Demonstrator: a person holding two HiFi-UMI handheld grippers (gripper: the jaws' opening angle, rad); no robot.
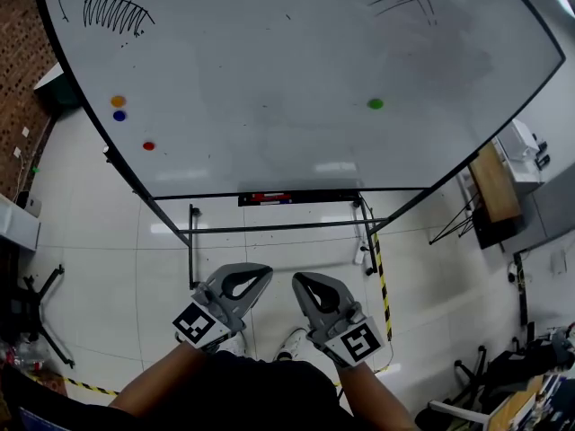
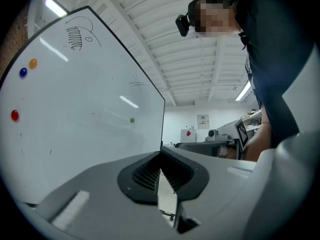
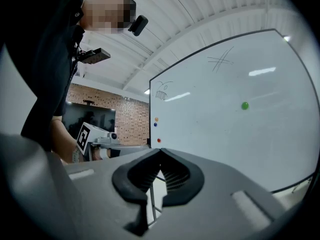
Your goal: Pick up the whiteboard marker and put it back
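**Head view.** The whiteboard (image 1: 296,79) stands on its frame over a tiled floor (image 1: 108,241). A dark tray (image 1: 323,197) runs along the board's lower edge. A short red-and-white item lies lengthwise in it, left of middle. By shape and place I judge it to be the marker (image 1: 269,197), though it is too small to confirm. The left gripper (image 1: 266,273) and right gripper (image 1: 296,281) are held side by side close to the person's body. Both point toward the board and are well apart from the tray.

**Left gripper view.** The fingers (image 2: 145,171) meet at their tips with nothing between them: closed and empty. The board fills the left of the view. The tray and marker are not in view.

**Right gripper view.** The fingers (image 3: 175,176) are likewise closed tip to tip and carry nothing. The board lies to the right, and the tray is again out of view.

**Assessment.** The marker rests in the tray and both grippers are empty. This fits a marker waiting to be lifted, and equally one already returned, so no move is prescribed. On handling, the barrel is likely thin and round and lies close against the board. A sound grip would sit across its middle, with the fingers square to its length. The approach should be level so the fingers clear the tray lip and do not scrape the board.
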